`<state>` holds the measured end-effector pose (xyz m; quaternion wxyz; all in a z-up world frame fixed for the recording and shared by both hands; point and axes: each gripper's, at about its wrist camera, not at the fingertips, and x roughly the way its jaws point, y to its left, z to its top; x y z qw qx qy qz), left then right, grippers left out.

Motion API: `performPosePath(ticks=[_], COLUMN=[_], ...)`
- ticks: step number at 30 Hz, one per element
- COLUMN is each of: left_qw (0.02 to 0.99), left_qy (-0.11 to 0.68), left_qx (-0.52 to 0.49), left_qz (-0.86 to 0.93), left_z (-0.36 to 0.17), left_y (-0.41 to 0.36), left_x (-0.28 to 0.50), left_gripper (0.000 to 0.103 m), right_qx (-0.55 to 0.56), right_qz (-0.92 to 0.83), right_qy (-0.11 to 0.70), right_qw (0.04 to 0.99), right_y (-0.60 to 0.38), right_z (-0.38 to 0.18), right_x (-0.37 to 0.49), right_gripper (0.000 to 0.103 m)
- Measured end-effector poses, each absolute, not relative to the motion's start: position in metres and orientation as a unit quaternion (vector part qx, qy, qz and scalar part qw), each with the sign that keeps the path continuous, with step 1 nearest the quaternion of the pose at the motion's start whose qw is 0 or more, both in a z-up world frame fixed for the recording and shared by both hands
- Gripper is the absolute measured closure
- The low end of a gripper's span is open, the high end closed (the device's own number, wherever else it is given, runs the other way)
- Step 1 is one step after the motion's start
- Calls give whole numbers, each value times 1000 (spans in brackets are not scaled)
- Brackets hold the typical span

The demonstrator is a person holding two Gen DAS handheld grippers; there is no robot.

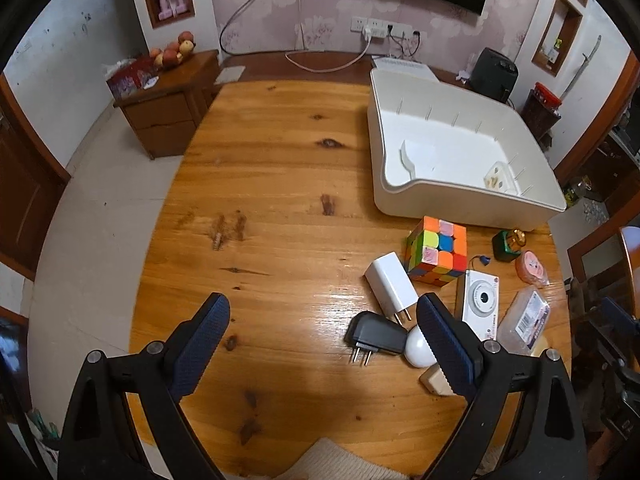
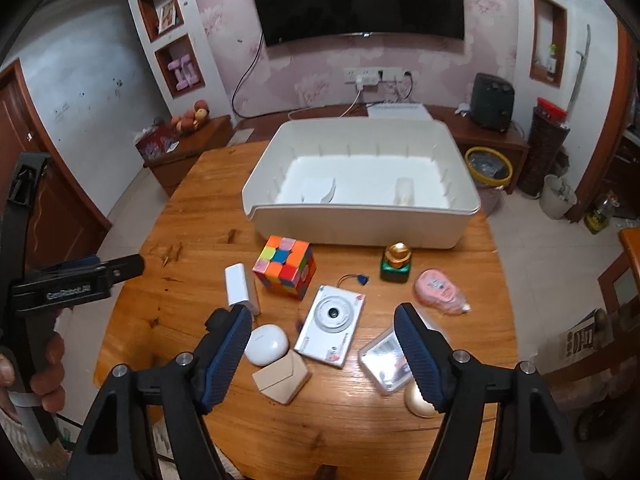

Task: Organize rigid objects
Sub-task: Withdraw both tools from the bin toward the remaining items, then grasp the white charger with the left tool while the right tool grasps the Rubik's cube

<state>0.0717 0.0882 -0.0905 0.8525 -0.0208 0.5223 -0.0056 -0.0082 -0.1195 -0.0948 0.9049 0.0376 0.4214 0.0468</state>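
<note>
Rigid objects lie scattered on the near part of a round wooden table [image 2: 188, 216], in front of a large white bin [image 2: 360, 224] that sits toward the far side; inside the bin are a white curved piece and a small pale item, otherwise bare floor. Closest to the bin's front wall are a multicoloured puzzle cube [image 2: 286, 266] and a green bottle with a gold cap [image 2: 395, 266]; a white charger [image 2: 241, 290] lies just beside the cube, a white compact camera [image 2: 331, 326] lies near the middle, and a pink oval packet [image 2: 438, 291] is off to the right. Nearer the edge sit a white earbud case [image 2: 267, 344], a beige angular block [image 2: 282, 377] touching it, a clear plastic box [image 2: 386, 364] and a pale gold disc [image 2: 416, 400]; a black plug adapter [image 1: 376, 338] rests beside the white charger's prongs.

The right gripper [image 2: 324, 348] hangs above the camera — jaws wide, nothing between the pads. The left gripper [image 1: 322, 344] is spread wide too, over bare wood beside the black adapter, gripping nothing; a hand [image 2: 48, 368] holds its handle.
</note>
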Motion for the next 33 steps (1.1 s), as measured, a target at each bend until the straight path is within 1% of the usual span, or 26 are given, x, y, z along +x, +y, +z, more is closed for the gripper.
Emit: performPosePath(ticks=[8,12,18,26,28,31,33], left_qw=[826,812,806,814,818,819,822], left_qy=[563,582,589,580,575,573,568], left_qx=[-21,-47,-62,-36,-30,-39,-35], left_qz=[-7,3,3,2,-1,-14,-16], left_z=[-142,-160,-171,-180,-180,-179,-178], left_y=[72,73,69,56,55,57,57], left_x=[102,116,123,122,121,119,116], left_gripper=[8,8,8,8,10,18,18], right_qx=[51,62,91,101,99,88,85], right_qz=[52,49,50,64,68,71,68], right_qy=[435,447,467,493,504,522,537], right_qw=[898,891,878,862,855,846,836], right_y=[-111,-113,-114,-100,-93,-81,-74], right_z=[-108,-116,-127,-146,-151,-161,-170], right_x=[27,47,78,109,118,132,142], right_gripper=[31,31,31,31,31,31,31])
